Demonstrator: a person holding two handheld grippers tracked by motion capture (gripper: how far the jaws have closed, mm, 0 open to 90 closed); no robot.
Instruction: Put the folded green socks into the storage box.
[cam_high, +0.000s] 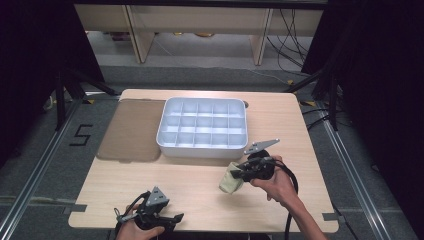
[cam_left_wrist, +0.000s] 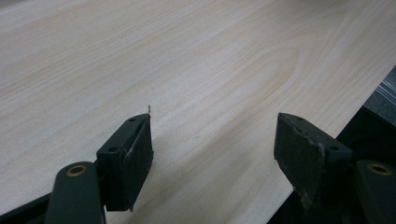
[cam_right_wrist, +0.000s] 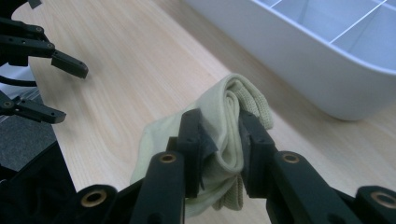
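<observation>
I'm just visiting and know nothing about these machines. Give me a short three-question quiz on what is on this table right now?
1. True or false: the right gripper is clamped on a pale green sock.
2. What stands just beyond that sock: A) a white divided tray, B) a red bucket, C) a stack of plates?
3. What is between the jaws of the left gripper?

Key: 1 true; 2 A; 3 nothing, only bare wooden table shows there.

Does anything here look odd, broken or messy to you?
Nothing is spilled. The pad on the left gripper looks chipped and frayed at its edge. The pale sock is pinched in a bunched fold by the right gripper, beside the white divided tray, whose compartments look bare.
</observation>
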